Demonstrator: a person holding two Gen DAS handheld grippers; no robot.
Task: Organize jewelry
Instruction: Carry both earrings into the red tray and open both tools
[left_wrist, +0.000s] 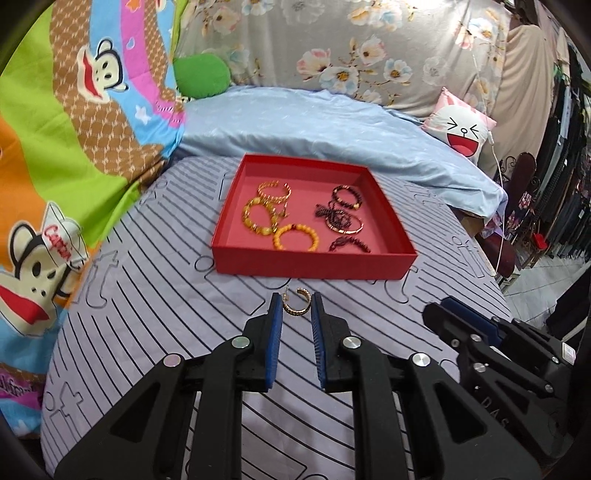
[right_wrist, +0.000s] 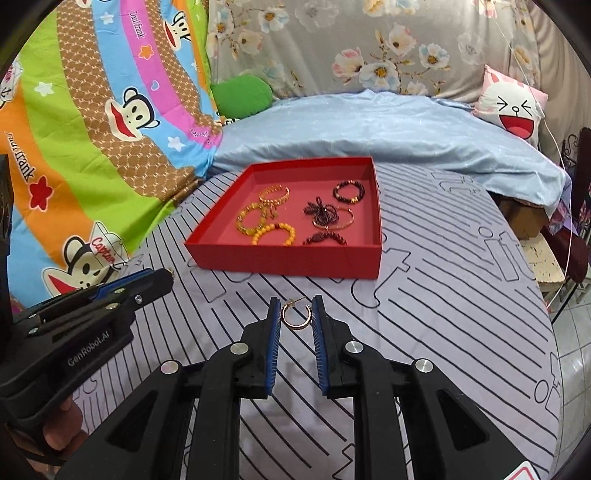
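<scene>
A red box (left_wrist: 314, 265) (right_wrist: 284, 264) lies on the striped bedsheet. It holds yellow and gold bracelets (left_wrist: 275, 218) (right_wrist: 266, 221) on its left and dark beaded pieces (left_wrist: 341, 214) (right_wrist: 328, 216) on its right. In the left wrist view a gold hoop earring (left_wrist: 295, 303) lies between the tips of my open left gripper (left_wrist: 296, 304). In the right wrist view a gold hoop earring (right_wrist: 296, 316) lies between the tips of my open right gripper (right_wrist: 295, 308). I cannot tell whether the fingers touch the earrings. Each gripper shows at the side of the other's view (left_wrist: 480, 332) (right_wrist: 122, 288).
A blue blanket (left_wrist: 332, 125) lies behind the box. A colourful cartoon quilt (left_wrist: 74, 147) rises at the left. A green cushion (left_wrist: 201, 75) and a white smiling-face pillow (left_wrist: 461, 129) are at the back. The bed's edge drops off at the right (right_wrist: 554, 314).
</scene>
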